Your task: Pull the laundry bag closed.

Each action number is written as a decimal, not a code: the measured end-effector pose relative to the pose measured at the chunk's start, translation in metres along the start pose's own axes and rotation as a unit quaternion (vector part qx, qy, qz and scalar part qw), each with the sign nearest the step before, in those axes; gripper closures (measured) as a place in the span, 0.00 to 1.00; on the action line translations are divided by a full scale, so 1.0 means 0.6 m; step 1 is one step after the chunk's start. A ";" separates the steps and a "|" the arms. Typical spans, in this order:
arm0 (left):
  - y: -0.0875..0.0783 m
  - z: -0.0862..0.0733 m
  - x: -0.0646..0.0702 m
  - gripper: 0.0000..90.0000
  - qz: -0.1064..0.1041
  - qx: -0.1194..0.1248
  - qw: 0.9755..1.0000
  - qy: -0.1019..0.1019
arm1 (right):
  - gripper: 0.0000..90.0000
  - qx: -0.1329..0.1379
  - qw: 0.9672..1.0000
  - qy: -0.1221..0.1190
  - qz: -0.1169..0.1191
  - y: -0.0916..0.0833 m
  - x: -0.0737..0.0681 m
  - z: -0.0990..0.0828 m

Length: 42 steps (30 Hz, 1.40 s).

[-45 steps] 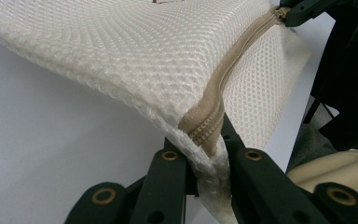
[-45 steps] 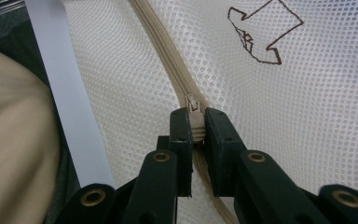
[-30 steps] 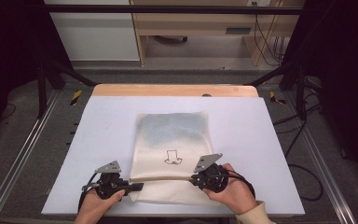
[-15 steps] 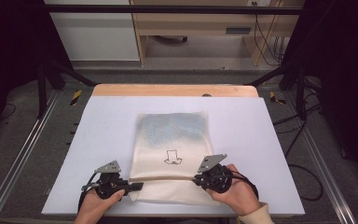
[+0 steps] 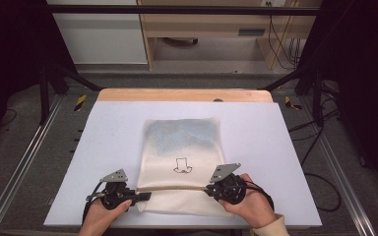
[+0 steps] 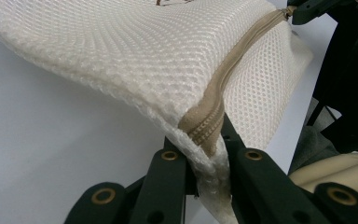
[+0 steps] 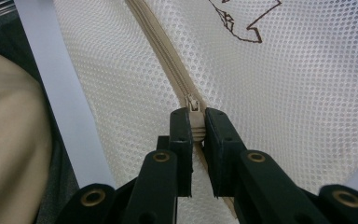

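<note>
A cream mesh bag (image 5: 179, 162) lies flat near the middle of the white bench (image 5: 275, 147), its near end toward the person. From the high view it reads as a plain rectangle with a small dark line drawing (image 5: 182, 166) on it and a bluish patch showing through its far half. A tan zipper (image 5: 177, 188) crosses it near the close edge, running between the two hands.

The left gripper (image 5: 145, 196) sits at the bag's left edge, and the left gripper view supplies what the high view cannot: the black jaws are clenched on the corner of the mesh where the zipper tape (image 6: 205, 126) ends, the fabric bunched and lifted off the bench there. The weave shows as a fine honeycomb (soft, slightly puffy).

The right gripper (image 5: 209, 188) is at the zipper's other end. The right gripper view shows its jaws pinched on the zipper's pull tab (image 7: 196, 122), with the small slider (image 7: 193, 102) just beyond their tips and the closed teeth running away up the mesh.

A beige sleeve (image 5: 270, 227) covers the right wrist.
</note>
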State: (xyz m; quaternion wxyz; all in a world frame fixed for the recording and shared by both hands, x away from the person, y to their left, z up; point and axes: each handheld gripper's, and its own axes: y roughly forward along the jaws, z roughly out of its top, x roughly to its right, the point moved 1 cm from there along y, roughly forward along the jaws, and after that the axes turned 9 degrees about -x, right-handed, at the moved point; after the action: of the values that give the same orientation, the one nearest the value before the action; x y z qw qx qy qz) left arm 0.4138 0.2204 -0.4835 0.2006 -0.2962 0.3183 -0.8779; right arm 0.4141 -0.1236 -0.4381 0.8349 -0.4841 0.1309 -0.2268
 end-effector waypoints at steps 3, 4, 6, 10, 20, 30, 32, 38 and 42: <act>0.000 0.000 0.000 0.94 -0.001 0.001 1.000 0.000 | 0.91 0.000 1.000 0.002 -0.003 -0.002 0.002 -0.002; 0.000 0.000 0.000 0.94 0.000 0.001 1.000 0.000 | 0.91 0.002 1.000 0.006 -0.006 -0.002 0.003 -0.002; 0.000 0.000 0.000 0.94 -0.001 -0.001 1.000 0.000 | 0.91 -0.001 1.000 0.008 -0.006 -0.003 0.004 -0.004; 0.000 0.000 0.000 0.94 0.000 0.001 1.000 -0.001 | 0.91 -0.001 1.000 0.011 -0.003 -0.004 0.004 -0.007; 0.000 0.000 0.000 0.94 0.003 0.001 1.000 -0.002 | 0.91 0.001 1.000 0.012 -0.008 -0.004 0.003 -0.011; 0.000 0.000 0.000 0.94 0.003 0.001 1.000 -0.001 | 0.91 0.002 1.000 0.021 -0.006 -0.005 0.006 -0.018; 0.000 0.000 0.000 0.94 0.003 0.001 1.000 -0.002 | 0.91 -0.002 1.000 0.021 -0.009 -0.004 0.006 -0.019; -0.001 0.000 0.001 0.94 0.003 0.001 1.000 0.000 | 0.91 0.001 1.000 0.026 -0.008 -0.005 0.008 -0.024; -0.001 0.000 0.000 0.94 0.004 0.002 1.000 0.000 | 0.91 0.002 0.999 0.032 -0.014 -0.009 0.013 -0.029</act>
State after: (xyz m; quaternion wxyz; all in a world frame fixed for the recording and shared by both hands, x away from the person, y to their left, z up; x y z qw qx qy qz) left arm 0.4137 0.2207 -0.4831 0.2045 -0.2950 0.3174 -0.8777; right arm 0.4122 -0.1428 -0.4422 0.8278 -0.4769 0.1505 -0.2541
